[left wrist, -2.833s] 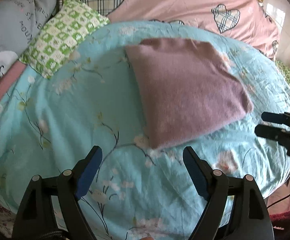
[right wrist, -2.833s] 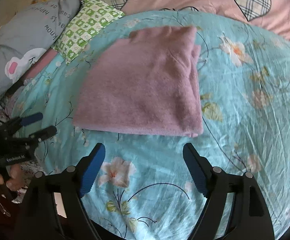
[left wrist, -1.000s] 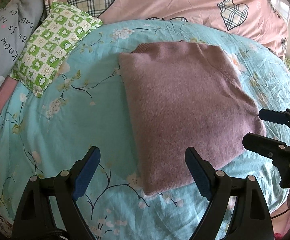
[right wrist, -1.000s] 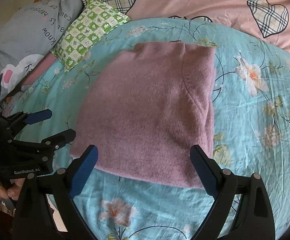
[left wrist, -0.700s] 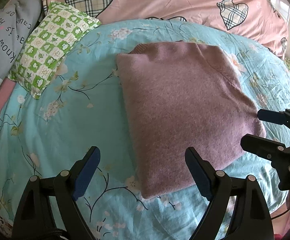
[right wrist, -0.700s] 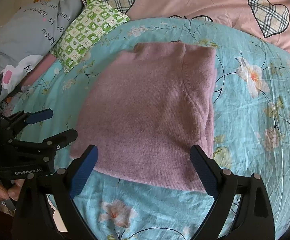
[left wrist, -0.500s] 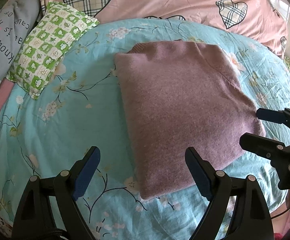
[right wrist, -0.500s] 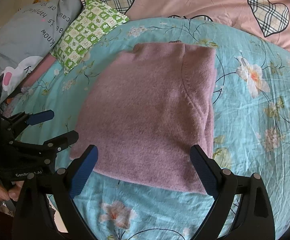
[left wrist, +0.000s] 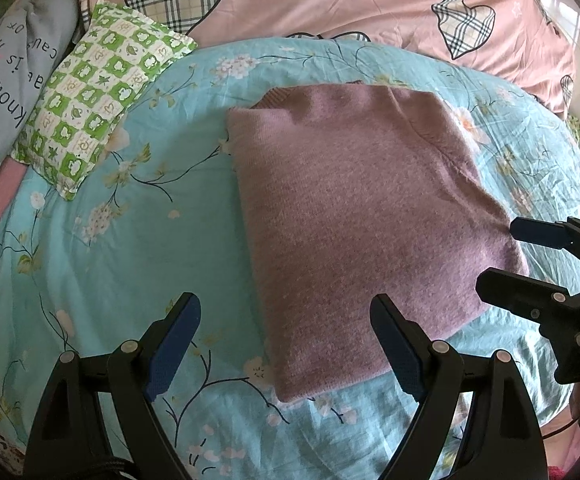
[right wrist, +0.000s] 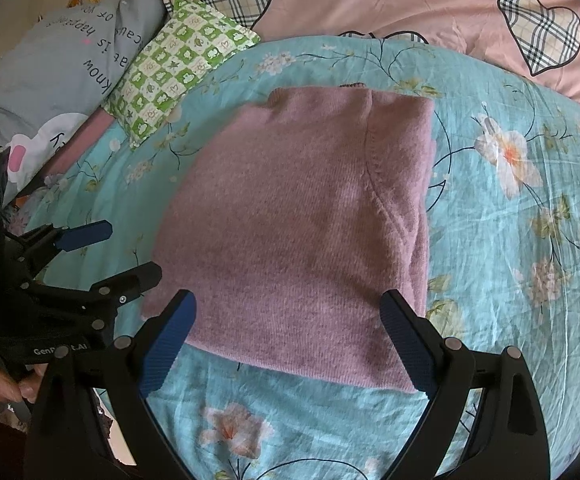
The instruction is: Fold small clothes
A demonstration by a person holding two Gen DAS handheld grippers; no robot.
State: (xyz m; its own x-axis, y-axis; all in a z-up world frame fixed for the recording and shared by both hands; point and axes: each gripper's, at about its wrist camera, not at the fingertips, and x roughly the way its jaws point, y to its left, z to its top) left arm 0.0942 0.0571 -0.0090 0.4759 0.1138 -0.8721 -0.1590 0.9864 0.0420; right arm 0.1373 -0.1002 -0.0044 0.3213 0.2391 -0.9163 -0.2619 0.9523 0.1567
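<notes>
Left wrist view. Mauve sweater (left wrist: pixel 353 216): folded flat on the turquoise floral quilt (left wrist: pixel 122 240), right of the green checked pillow (left wrist: pixel 98 108). Our left gripper (left wrist: pixel 286 344): jaws wide, holding nothing, at the sweater's near left corner.

Right wrist view. Sweater (right wrist: pixel 301 232): same place, sleeve seam on its right side. Our right gripper (right wrist: pixel 290 336): jaws wide, empty, straddling the near hem. We judge the next fold wants both near corners pinched together through all layers, then carried evenly toward the collar.
</notes>
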